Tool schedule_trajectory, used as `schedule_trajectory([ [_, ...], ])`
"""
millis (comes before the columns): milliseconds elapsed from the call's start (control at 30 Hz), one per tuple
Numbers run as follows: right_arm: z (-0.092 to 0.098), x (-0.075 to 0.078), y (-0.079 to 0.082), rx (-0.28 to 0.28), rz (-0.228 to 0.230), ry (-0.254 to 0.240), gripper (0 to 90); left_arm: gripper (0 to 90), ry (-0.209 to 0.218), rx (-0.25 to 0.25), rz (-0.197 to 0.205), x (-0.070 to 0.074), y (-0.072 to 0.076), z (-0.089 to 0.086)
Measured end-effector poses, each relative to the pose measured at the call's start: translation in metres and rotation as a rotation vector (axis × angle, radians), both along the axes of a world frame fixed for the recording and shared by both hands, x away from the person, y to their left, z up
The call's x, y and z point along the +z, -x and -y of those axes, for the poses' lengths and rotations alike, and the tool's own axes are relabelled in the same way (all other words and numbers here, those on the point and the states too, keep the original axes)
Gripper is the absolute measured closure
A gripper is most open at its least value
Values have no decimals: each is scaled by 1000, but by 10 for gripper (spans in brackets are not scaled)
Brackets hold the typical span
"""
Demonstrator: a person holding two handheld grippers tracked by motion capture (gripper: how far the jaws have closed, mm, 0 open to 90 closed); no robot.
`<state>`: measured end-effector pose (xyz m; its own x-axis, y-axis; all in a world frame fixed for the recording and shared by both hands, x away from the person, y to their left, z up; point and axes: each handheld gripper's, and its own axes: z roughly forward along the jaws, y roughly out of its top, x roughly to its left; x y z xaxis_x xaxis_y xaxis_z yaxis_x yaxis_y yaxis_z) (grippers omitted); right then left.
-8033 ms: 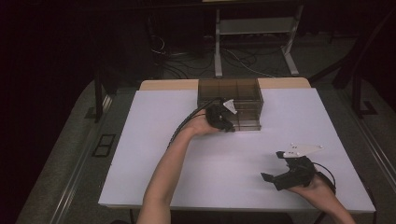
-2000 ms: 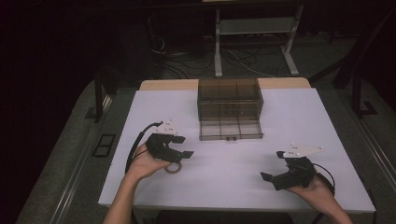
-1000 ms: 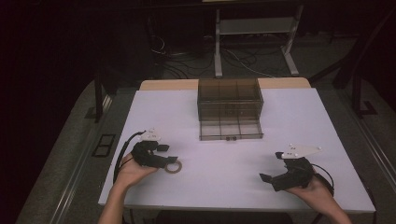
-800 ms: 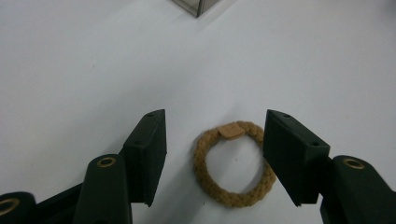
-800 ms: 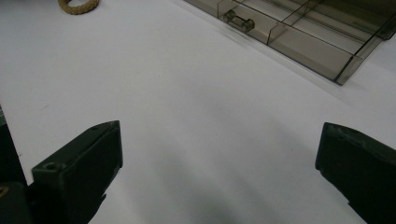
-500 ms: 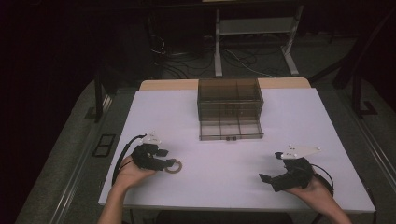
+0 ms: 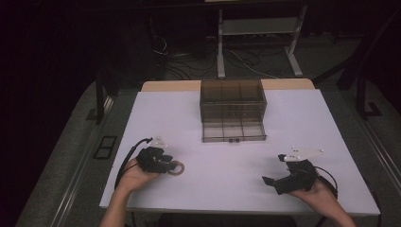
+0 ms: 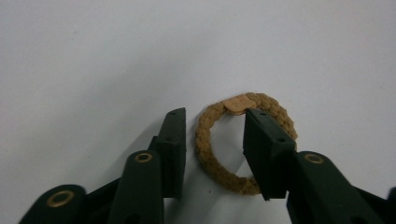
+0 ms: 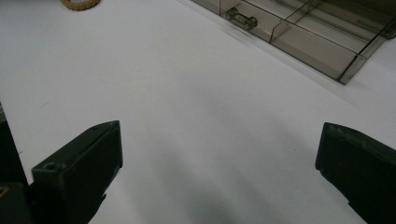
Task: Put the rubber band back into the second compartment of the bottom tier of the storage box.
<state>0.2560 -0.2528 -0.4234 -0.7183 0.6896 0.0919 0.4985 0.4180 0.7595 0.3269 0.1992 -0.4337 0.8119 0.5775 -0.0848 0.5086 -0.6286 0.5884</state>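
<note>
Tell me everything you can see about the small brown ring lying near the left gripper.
The braided ring is a tan-brown loop that looks like woven cord or elastic, with a small flat tan tag where it joins, at its far side. It lies flat on the white table, at the front left. The left gripper has just been closing around one side: one of its fingers stands inside the loop, the other outside. Whether they already press the cord I cannot tell.

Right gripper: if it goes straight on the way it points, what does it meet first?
Probably nothing soon: ahead of the right gripper lies bare white table. The braided ring sits off toward the far left, the open drawer toward the right; depth is unclear.
</note>
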Motion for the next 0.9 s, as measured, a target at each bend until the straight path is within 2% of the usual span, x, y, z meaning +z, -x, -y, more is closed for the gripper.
schedule_trajectory([
  [367,-1,0,0,1,-2,1,1,813,-39,19,29,0,0,2],
  [633,-1,1,0,0,-1,2,1,837,-55,12,36,1,1,4],
  [800,-1,0,1,0,-1,3,1,838,-43,26,29,2,2,3],
  [900,-1,0,0,-1,-1,2,1,837,-36,20,45,5,3,3],
])
